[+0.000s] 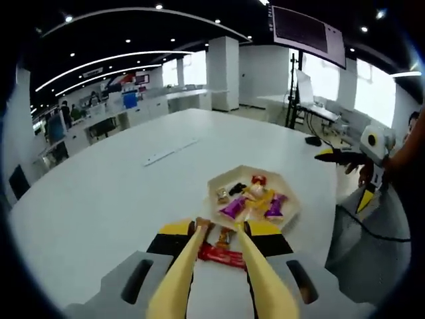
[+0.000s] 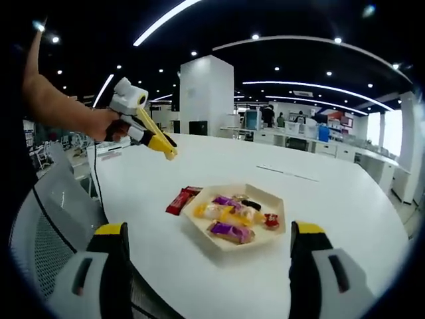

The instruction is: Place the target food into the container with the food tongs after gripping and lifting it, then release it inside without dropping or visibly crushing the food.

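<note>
A pale hexagonal tray [image 1: 287, 214] on the white table holds several wrapped candies, purple, yellow and red. A red wrapped snack bar [image 1: 222, 256] lies on the table just outside the tray's near edge, and in the right gripper view the bar [image 2: 180, 199] is left of the tray [image 2: 214, 240]. My left gripper [image 1: 220, 229] is shut on yellow food tongs [image 1: 192, 256], whose spread arms frame the bar. In the right gripper view a hand holds that gripper [image 2: 163, 143] raised above the table, with the tongs [image 2: 154, 129] off the bar. My right gripper [image 2: 211, 232] is open and empty.
The right gripper [image 1: 348, 178] is held at the table's right edge by a hand [image 1: 364, 174]. A grey mesh chair [image 2: 46, 226] stands by the table's near-left side. A flat strip [image 1: 169, 152] lies farther out on the table [image 1: 99, 199]. Desks and a pillar stand behind.
</note>
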